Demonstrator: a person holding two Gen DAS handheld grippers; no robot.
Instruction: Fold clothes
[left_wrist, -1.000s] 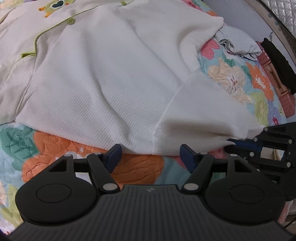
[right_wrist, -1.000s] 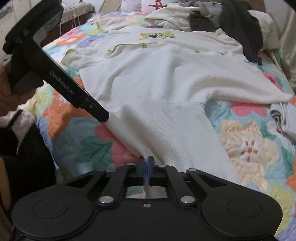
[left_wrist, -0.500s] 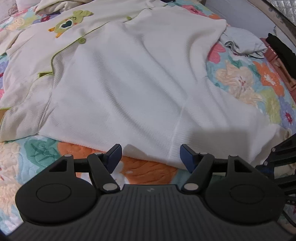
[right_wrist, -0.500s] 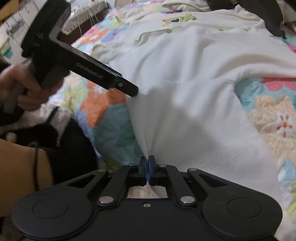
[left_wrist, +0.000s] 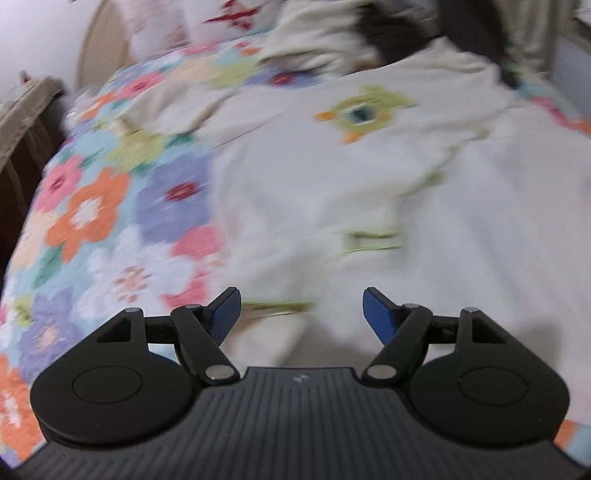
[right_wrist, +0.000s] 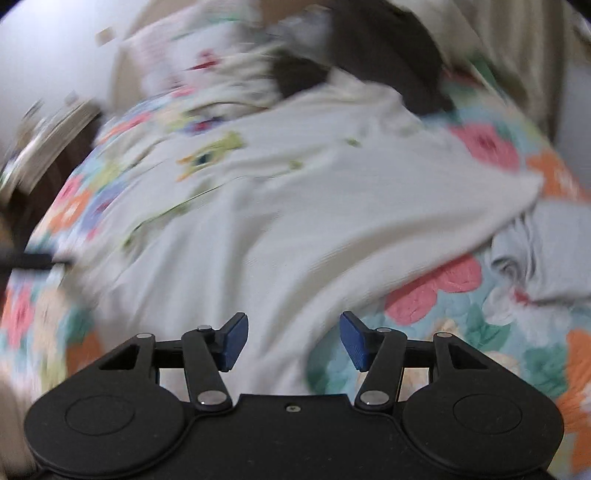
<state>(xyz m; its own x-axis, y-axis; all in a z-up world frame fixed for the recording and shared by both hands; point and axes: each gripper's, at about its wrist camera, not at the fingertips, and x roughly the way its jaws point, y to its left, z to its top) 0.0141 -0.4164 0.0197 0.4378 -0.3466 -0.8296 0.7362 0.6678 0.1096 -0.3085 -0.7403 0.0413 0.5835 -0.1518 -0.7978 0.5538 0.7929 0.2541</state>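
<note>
A cream waffle-knit top (left_wrist: 424, 206) with green trim and a frog patch (left_wrist: 364, 112) lies spread on the floral quilt (left_wrist: 92, 210). It also shows in the right wrist view (right_wrist: 280, 221). My left gripper (left_wrist: 301, 314) is open and empty above the top's near left edge. My right gripper (right_wrist: 293, 341) is open and empty above the top's near hem. Both views are motion-blurred. The left gripper's tip (right_wrist: 37, 260) shows at the far left of the right wrist view.
A pile of dark and pale clothes (right_wrist: 369, 55) lies at the head of the bed. A crumpled light grey garment (right_wrist: 546, 251) lies on the quilt to the right. A wooden bed frame edge (left_wrist: 22, 122) is at the left.
My right gripper has let go of the top's hem and opened. Both grippers have swung up and left, now facing the head of the bed. The left stayed open.
</note>
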